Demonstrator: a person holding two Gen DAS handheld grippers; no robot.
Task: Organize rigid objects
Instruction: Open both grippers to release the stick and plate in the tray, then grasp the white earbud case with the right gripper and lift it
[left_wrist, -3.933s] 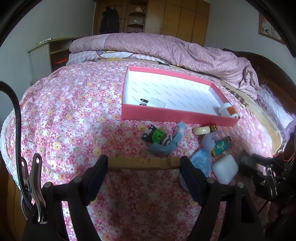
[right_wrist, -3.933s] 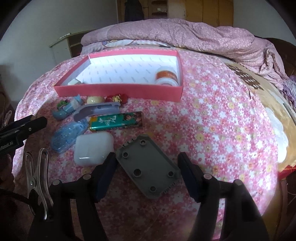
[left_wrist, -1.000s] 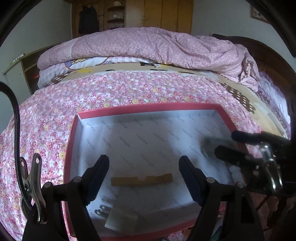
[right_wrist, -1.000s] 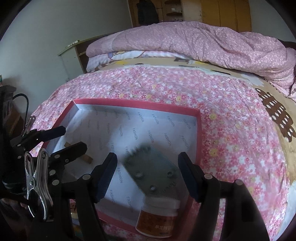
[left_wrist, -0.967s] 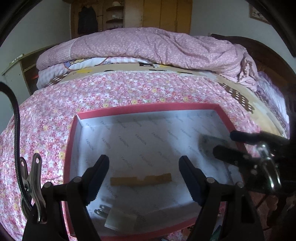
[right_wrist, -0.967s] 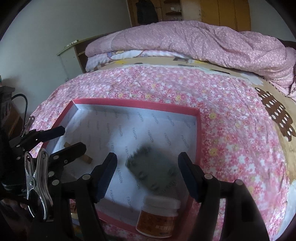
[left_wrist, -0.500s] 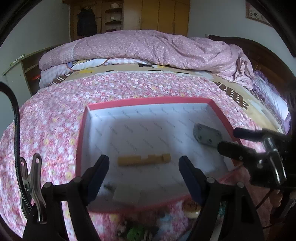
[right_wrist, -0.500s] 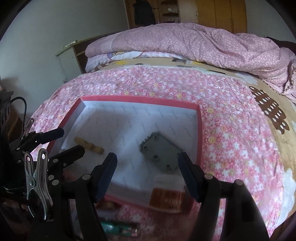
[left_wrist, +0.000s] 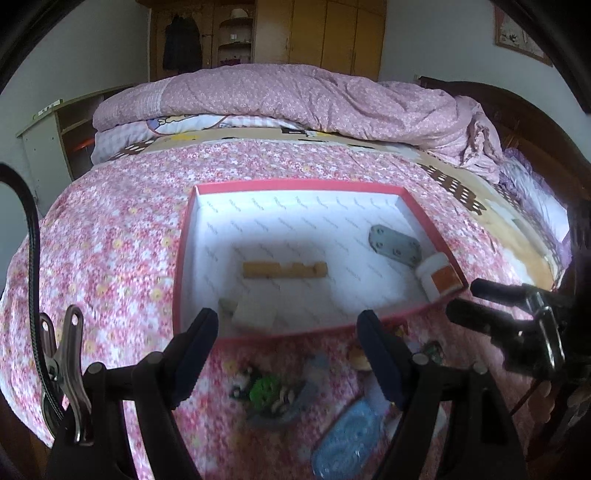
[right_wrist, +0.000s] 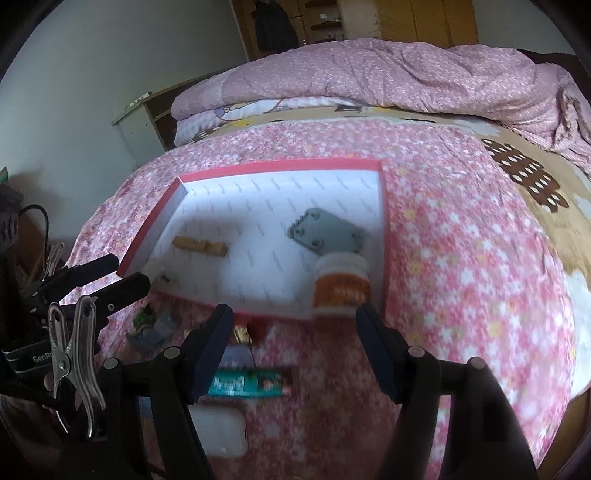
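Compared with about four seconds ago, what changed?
Both pieces were let go into the pink box: the wooden block from the left hand-held gripper, the grey plate from the right hand-held gripper. Both grippers now sit back, open. The orange-labelled bottle stayed.

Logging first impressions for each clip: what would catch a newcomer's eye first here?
The pink-rimmed box on the flowered bedspread, holding a wooden strip mid-floor, a grey plate and a white bottle in its right corner. Nearer, small items lie loose on the bed, among them a green toy and a teal pack.
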